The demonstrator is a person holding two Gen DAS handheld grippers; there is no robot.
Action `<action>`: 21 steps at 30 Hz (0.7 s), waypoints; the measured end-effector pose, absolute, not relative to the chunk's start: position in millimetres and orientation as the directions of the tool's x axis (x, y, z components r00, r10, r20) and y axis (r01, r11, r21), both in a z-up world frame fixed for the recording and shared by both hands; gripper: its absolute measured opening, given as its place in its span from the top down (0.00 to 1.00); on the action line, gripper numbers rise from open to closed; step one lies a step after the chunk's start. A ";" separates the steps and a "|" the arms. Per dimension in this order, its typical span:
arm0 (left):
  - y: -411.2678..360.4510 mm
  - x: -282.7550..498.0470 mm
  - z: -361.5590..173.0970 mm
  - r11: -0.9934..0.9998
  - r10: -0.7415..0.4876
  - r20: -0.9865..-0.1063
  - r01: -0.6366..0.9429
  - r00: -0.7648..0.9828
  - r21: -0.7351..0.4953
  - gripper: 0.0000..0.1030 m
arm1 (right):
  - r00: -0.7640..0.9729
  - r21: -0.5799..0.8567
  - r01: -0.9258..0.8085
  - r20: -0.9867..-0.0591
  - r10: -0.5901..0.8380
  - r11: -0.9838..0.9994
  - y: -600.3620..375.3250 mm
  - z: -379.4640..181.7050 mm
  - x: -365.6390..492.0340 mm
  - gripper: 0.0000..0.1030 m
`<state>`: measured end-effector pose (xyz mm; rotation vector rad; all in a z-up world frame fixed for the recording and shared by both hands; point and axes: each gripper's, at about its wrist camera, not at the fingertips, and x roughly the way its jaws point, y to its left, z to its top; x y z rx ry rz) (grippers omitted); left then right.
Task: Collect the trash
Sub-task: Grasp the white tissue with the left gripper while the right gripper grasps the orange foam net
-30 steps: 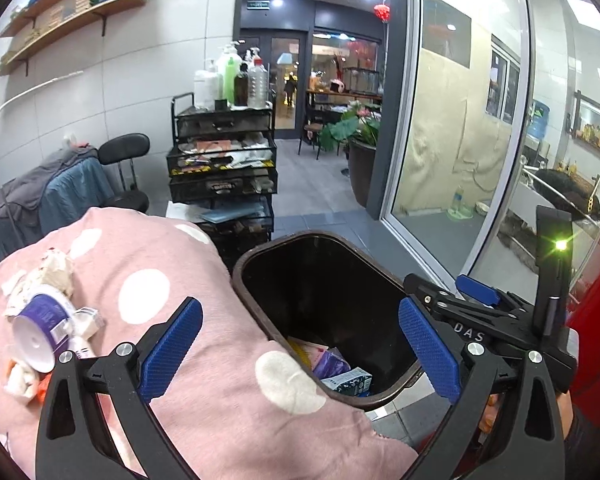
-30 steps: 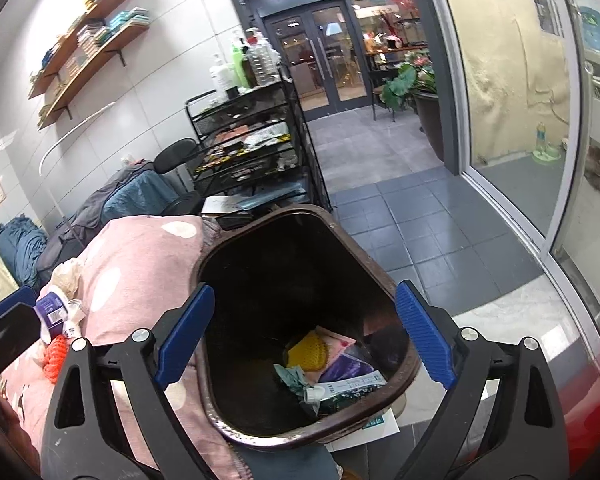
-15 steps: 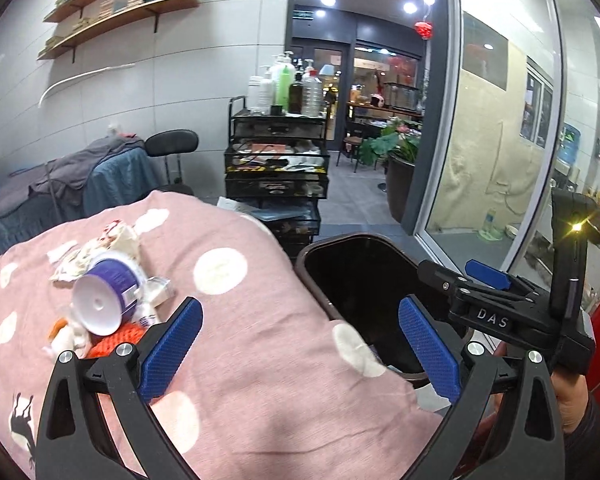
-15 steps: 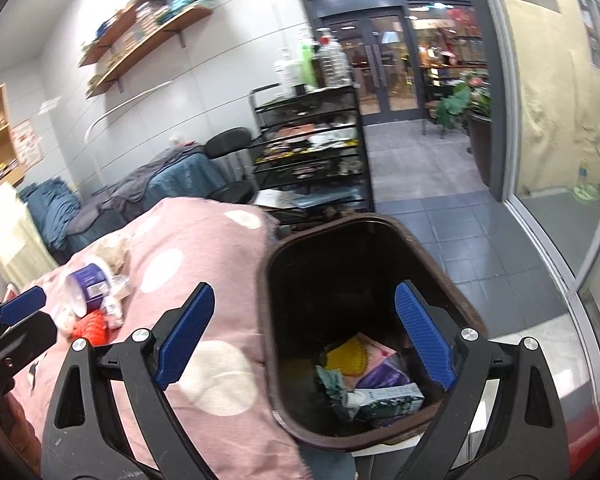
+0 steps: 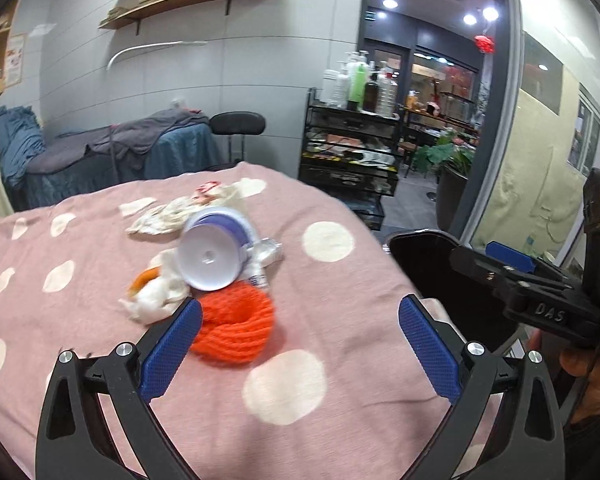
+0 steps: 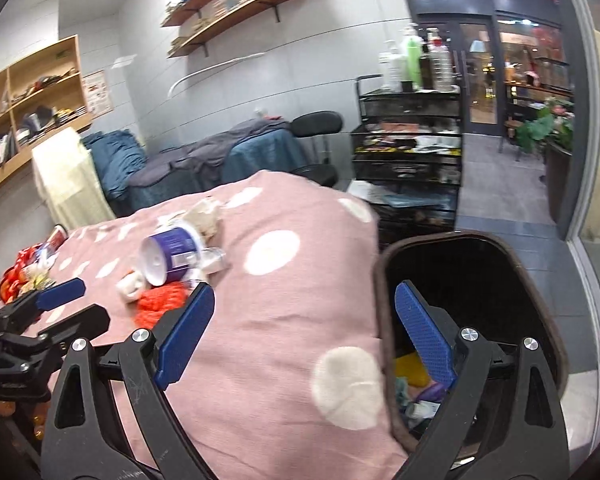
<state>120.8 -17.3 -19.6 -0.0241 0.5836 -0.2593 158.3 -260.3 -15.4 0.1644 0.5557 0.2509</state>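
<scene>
Both grippers gape with nothing between their pads — the left gripper [image 5: 298, 346] hangs over the pink blanket [image 5: 100, 360], its left pad at the edge of an orange net [image 5: 236, 330]. Trash sits heaped just beyond: a purple-white cup [image 5: 216, 254] on its side among crumpled tissues [image 5: 156, 300]. Right gripper [image 6: 304, 336] straddles the blanket edge and the bin [image 6: 540, 320] — wrappers lie inside.

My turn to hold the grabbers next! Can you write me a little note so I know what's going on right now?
Left gripper: open, empty, above the orange mesh on the pink spotted blanket.
Right gripper: open, empty, over the blanket's edge beside the bin.
Done: some trash already lies in the bin.
Left: the mesh, the tipped purple-and-white cup, the crumpled tissues and small wrappers beside them.
</scene>
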 end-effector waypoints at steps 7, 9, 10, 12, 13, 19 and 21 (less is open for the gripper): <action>47.6 125.3 -37.6 0.989 -0.138 -0.589 0.075 0.796 -0.131 0.05 | 0.758 0.194 -0.313 -0.539 0.368 0.930 -211.5 -13.9 173.4 0.12; 62.8 128.1 -41.0 0.989 -0.124 -0.602 0.048 0.789 -0.141 0.06 | 0.740 0.184 -0.346 -0.549 0.388 0.920 -195.5 -13.9 180.2 0.12; 70.0 129.1 -41.9 0.989 -0.120 -0.605 0.039 0.787 -0.146 0.06 | 0.734 0.179 -0.357 -0.552 0.394 0.917 -190.1 -13.7 181.6 0.12; 80.1 132.5 -42.4 0.988 -0.115 -0.612 0.026 0.782 -0.153 0.08 | 0.717 0.165 -0.391 -0.563 0.412 0.905 -176.1 -14.4 184.5 0.12; 85.9 135.8 -43.2 0.987 -0.121 -0.623 0.024 0.773 -0.161 0.09 | 0.704 0.160 -0.411 -0.570 0.424 0.897 -167.4 -15.5 186.5 0.12; 96.4 166.5 -53.7 0.986 -0.143 -0.687 0.045 0.712 -0.158 0.19 | 0.591 0.177 -0.496 -0.648 0.480 0.850 -128.5 -28.4 202.8 0.14; 94.9 177.3 -57.1 0.988 -0.148 -0.709 0.063 0.690 -0.144 0.21 | 0.546 0.172 -0.515 -0.689 0.476 0.840 -116.9 -36.5 209.2 0.16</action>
